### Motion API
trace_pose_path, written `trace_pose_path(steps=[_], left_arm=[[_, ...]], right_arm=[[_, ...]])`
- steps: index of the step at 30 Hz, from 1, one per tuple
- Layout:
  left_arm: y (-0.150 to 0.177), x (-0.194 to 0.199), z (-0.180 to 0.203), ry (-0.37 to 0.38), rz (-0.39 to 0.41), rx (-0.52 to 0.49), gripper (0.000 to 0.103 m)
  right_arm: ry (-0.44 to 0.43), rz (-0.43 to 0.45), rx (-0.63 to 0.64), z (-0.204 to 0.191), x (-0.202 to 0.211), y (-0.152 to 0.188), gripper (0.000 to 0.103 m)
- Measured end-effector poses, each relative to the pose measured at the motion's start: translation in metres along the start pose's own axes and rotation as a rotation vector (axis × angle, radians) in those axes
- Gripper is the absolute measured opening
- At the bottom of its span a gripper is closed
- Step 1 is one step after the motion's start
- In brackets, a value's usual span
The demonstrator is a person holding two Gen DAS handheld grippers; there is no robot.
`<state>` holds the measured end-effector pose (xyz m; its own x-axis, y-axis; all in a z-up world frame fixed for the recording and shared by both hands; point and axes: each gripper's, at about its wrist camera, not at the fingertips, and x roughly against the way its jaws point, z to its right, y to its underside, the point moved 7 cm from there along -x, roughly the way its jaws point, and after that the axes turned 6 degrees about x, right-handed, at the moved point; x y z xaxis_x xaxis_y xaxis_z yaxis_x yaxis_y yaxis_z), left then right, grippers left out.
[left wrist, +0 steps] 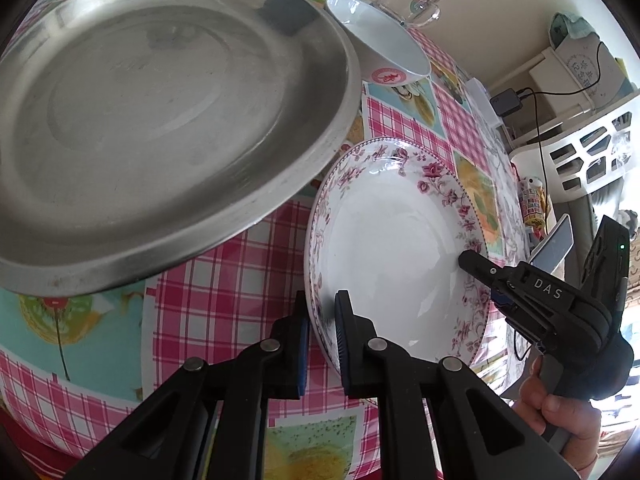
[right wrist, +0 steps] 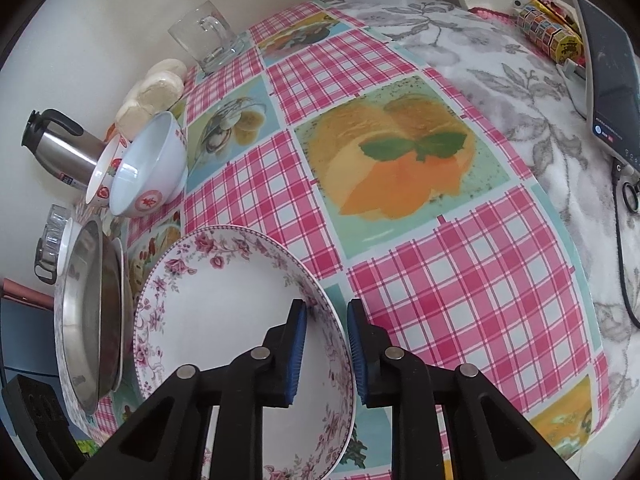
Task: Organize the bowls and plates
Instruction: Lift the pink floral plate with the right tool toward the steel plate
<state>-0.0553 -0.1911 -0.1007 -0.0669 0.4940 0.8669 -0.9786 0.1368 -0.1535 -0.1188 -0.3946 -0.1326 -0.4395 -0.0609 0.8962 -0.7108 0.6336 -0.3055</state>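
My left gripper (left wrist: 322, 320) is clamped on the near rim of the floral plate (left wrist: 392, 248). My right gripper (right wrist: 326, 340) straddles the far rim, jaws narrow, pads not clearly biting. Risk: uneven grip tips the plate, or it knocks the steel pan (left wrist: 160, 112) just left of my left tool. Bowl (right wrist: 148, 168) tilted ahead-left of my right tool, could roll. Slick checked tablecloth (right wrist: 460, 280); glass mug (right wrist: 208, 36) far ahead by the wall.
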Motion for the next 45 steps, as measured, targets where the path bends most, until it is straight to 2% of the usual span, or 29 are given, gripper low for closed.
trace_pose_path(steps=[7, 16, 26, 33, 40, 45], left_arm=[[-0.001, 0.004, 0.009, 0.053, -0.014, -0.010, 0.012], [-0.009, 0.009, 0.015, 0.105, -0.007, 0.013, 0.014], [-0.014, 0.024, 0.029, 0.165, 0.026, -0.027, 0.015], [-0.025, 0.050, 0.037, 0.215, 0.089, -0.049, 0.015], [-0.039, 0.085, 0.034, 0.282, 0.160, -0.035, 0.015], [-0.049, 0.106, 0.028, 0.303, 0.210, -0.027, 0.015]], right_arm=[[-0.020, 0.018, -0.039, 0.010, 0.010, -0.004, 0.016], [-0.040, 0.067, -0.010, 0.006, 0.028, -0.012, 0.016], [-0.055, 0.117, 0.014, 0.005, 0.048, -0.019, 0.016], [-0.075, 0.187, 0.036, -0.007, 0.074, -0.026, 0.016], [-0.109, 0.253, 0.079, -0.031, 0.098, -0.031, 0.016], [-0.133, 0.295, 0.110, -0.053, 0.113, -0.032, 0.016]])
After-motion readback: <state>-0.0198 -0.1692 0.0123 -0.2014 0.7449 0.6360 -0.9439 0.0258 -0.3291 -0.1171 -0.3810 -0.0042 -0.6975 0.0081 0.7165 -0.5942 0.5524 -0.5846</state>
